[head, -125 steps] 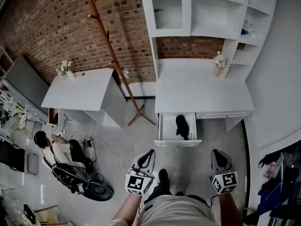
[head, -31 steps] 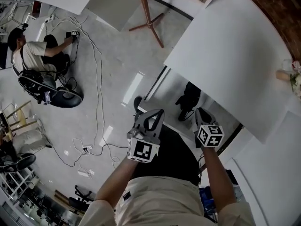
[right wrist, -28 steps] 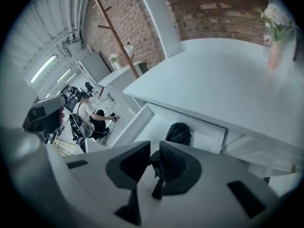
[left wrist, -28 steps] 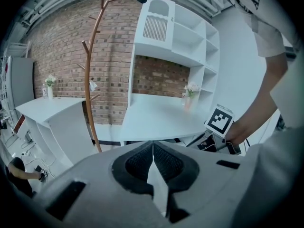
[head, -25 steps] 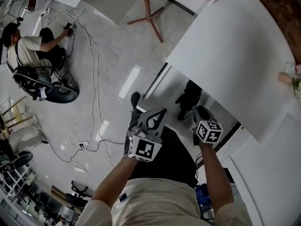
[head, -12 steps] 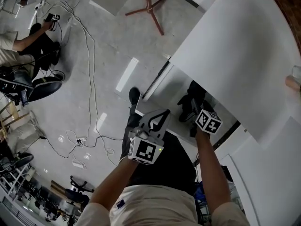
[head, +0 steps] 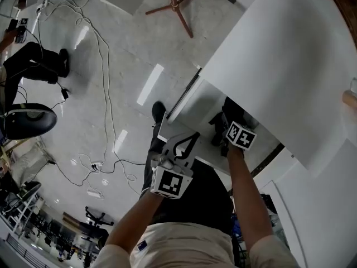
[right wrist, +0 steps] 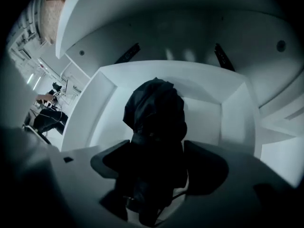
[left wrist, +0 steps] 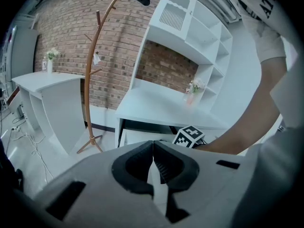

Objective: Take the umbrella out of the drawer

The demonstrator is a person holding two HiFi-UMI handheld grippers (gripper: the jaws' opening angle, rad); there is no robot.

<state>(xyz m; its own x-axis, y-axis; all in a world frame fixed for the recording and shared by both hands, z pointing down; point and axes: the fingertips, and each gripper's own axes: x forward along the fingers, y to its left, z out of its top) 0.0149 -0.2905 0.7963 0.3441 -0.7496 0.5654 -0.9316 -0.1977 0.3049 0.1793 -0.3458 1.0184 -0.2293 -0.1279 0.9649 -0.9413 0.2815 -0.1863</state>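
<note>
A folded black umbrella (right wrist: 154, 113) lies in the open white drawer (right wrist: 228, 113) under the desk top (head: 279, 54). My right gripper (right wrist: 156, 167) points steeply down over it. Its jaws are opening wide on either side of the umbrella's near end, and the pads do not press on it. In the head view the right gripper's marker cube (head: 241, 135) covers part of the umbrella (head: 218, 128) inside the drawer (head: 189, 108). My left gripper (head: 191, 138) hangs in front of the drawer, shut with nothing in it; its jaws (left wrist: 153, 148) meet in the left gripper view.
A wooden coat stand (head: 175, 4) stands on the floor left of the desk. Cables (head: 106, 94) trail across the floor toward a seated person (head: 33, 60) and a black chair base (head: 25, 121). A vase of flowers (left wrist: 192, 91) sits on the desk.
My right gripper has sunk into the drawer and now stands over the umbrella. The left gripper has dropped a little. The seated person has slid toward the picture's left edge.
</note>
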